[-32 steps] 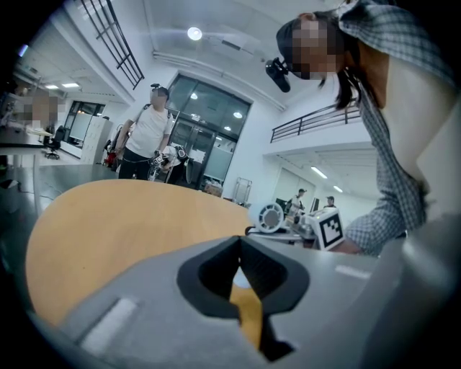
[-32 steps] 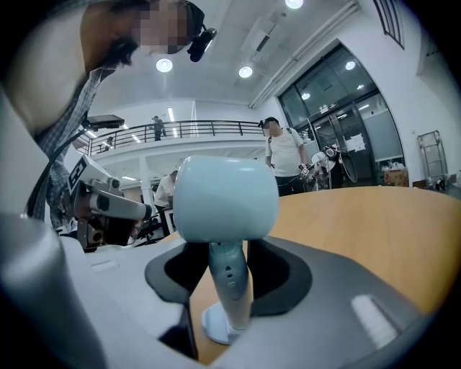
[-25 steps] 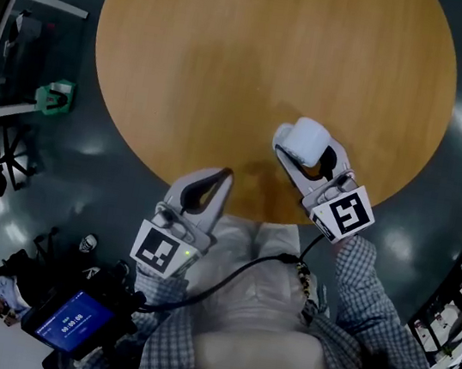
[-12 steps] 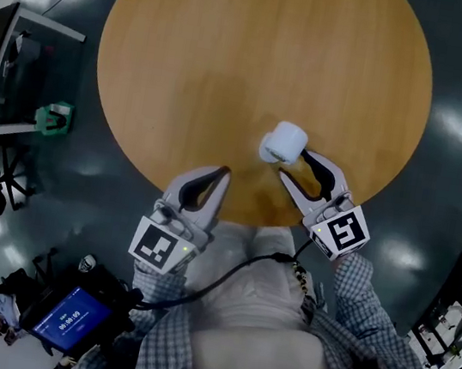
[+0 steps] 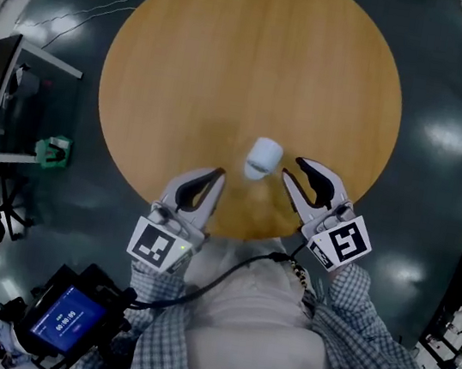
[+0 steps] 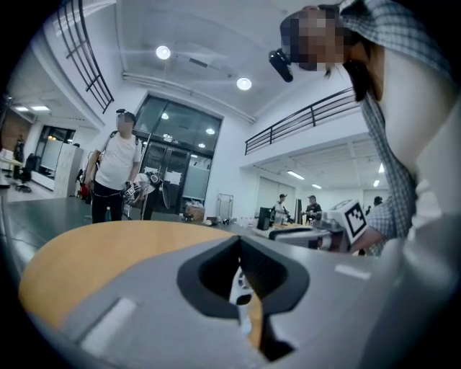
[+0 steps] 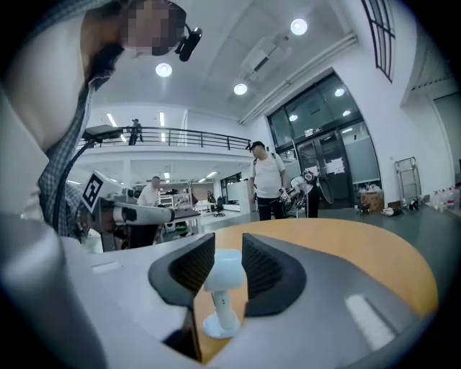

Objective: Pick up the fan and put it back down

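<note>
Head view: the fan (image 5: 263,158) stands on the surface (image 5: 235,50) just beyond the right gripper (image 5: 294,172); left gripper view: the left gripper (image 6: 240,241) has its fingers together; right gripper view: 2 fingers closing on nothing, and a nudge could topple the slim-stemmed fan.

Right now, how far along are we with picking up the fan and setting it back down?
Done: the fan stands upright on the table, out of the right tool that held it a second ago. In hand: nothing; that tool's jaws are closing on air, short of the fan. Left: nothing apparent.
</note>
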A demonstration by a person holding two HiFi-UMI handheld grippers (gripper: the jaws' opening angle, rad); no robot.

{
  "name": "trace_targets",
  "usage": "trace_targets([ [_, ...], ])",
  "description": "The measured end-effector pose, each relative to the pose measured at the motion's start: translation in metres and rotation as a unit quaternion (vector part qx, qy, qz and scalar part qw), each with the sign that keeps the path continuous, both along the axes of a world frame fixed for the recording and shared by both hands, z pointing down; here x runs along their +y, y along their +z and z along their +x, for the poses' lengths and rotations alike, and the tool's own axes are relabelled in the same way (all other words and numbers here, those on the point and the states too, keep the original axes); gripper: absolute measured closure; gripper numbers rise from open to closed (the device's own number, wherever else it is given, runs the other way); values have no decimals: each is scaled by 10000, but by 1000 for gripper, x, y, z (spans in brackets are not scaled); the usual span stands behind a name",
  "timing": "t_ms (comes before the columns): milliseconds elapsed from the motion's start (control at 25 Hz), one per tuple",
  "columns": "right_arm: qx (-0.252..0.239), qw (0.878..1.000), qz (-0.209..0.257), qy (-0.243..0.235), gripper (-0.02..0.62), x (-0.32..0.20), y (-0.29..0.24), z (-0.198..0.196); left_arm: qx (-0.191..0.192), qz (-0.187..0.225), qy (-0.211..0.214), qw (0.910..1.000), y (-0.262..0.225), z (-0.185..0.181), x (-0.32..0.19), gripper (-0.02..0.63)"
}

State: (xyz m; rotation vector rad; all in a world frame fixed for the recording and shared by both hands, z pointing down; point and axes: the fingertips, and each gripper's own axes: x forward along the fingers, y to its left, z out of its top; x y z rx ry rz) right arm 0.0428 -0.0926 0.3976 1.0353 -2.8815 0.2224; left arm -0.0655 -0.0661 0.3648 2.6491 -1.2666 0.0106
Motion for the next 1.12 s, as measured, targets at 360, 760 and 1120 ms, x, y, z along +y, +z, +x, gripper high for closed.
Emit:
trace_targets([
  [360, -360, 9980, 234, 466, 580, -27, -35, 8, 7, 358, 132, 9993, -19, 6, -14, 605],
  [760, -370, 9980, 167, 493, 598, -35, -34, 4, -41, 387, 140, 9991, -21, 6, -20, 604],
  [1120, -225, 9986, 281, 398, 597, -34, -35, 0, -62, 399, 139, 9991, -20, 7, -20, 604],
])
